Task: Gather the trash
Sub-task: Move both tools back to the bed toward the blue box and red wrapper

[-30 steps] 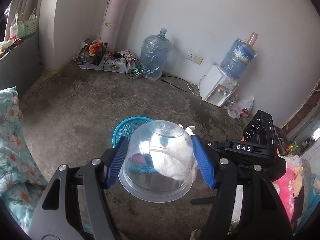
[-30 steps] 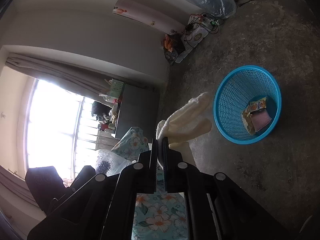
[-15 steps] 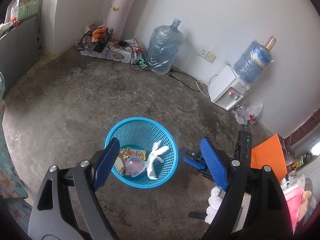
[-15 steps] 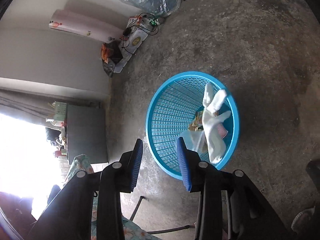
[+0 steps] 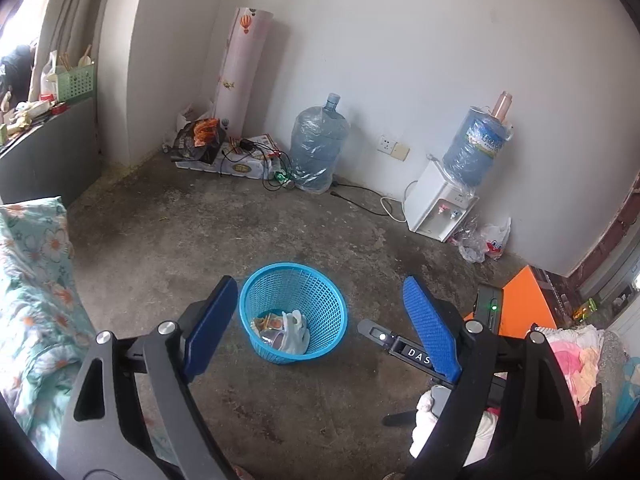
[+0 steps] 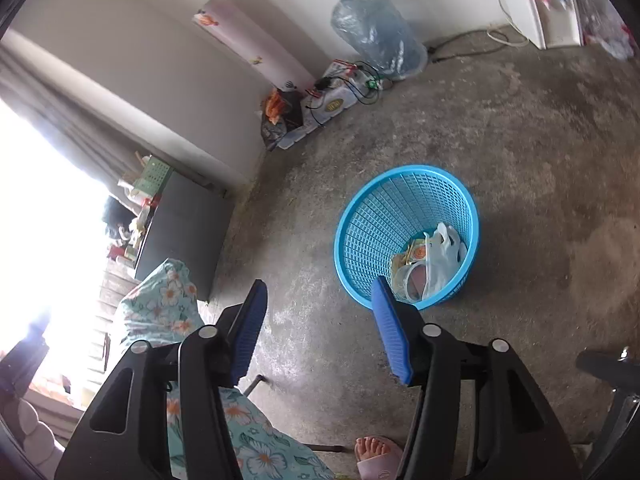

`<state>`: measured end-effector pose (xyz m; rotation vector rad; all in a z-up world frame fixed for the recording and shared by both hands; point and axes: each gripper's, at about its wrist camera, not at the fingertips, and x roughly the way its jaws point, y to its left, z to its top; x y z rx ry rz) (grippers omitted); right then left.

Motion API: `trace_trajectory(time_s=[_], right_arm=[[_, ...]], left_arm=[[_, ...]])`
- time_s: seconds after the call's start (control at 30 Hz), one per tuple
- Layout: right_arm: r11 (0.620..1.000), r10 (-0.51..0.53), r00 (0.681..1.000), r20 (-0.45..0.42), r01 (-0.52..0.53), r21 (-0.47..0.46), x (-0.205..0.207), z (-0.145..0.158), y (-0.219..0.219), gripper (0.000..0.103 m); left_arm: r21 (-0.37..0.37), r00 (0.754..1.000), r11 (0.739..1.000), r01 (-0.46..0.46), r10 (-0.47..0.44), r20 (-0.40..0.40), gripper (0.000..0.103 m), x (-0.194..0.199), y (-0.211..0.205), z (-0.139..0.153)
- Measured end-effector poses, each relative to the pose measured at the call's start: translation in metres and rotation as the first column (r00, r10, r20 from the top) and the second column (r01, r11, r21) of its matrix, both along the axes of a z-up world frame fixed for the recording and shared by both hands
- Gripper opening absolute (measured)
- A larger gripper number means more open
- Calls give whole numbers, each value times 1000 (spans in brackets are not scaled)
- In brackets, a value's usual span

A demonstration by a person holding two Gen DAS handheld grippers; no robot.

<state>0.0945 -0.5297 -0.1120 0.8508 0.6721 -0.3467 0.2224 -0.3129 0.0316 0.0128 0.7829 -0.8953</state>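
Both grippers empty: left gripper (image 5: 316,328) wide open, right gripper (image 6: 320,328) jaws just been opening; trash (image 6: 432,268) lies in blue basket (image 6: 360,220); light basket could tip if bumped

Both grippers (image 5: 316,328) (image 6: 320,328) agape, empty.

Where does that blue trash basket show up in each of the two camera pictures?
Left wrist view: the blue basket sits low and centre on the concrete floor, seen between the gripper's blue pads.
Right wrist view: the blue basket sits right of centre, beyond the right-hand pad.
Shared landmark: the empty water jug against the wall.
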Motion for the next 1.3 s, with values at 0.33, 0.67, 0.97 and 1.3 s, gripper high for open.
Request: trace_trajectory(time_s=[0.33, 0.67, 0.97, 1.3], right_arm=[[936, 64, 998, -25, -69, -346, -26, 76, 88, 94], [879, 366, 930, 19, -339, -334, -29, 111, 182, 94], [794, 577, 817, 17, -555, -249, -16, 104, 258, 94], [684, 725, 689, 16, -716, -139, -6, 89, 325, 94]], left_arm=[[-50, 987, 988, -149, 152, 60, 83, -95, 128, 20], [-28, 965, 969, -244, 246, 87, 83, -162, 262, 8], [-41, 915, 914, -403, 403, -2, 83, -217, 380, -18], [-111, 781, 785, -609, 570, -255, 83, -226, 459, -67]])
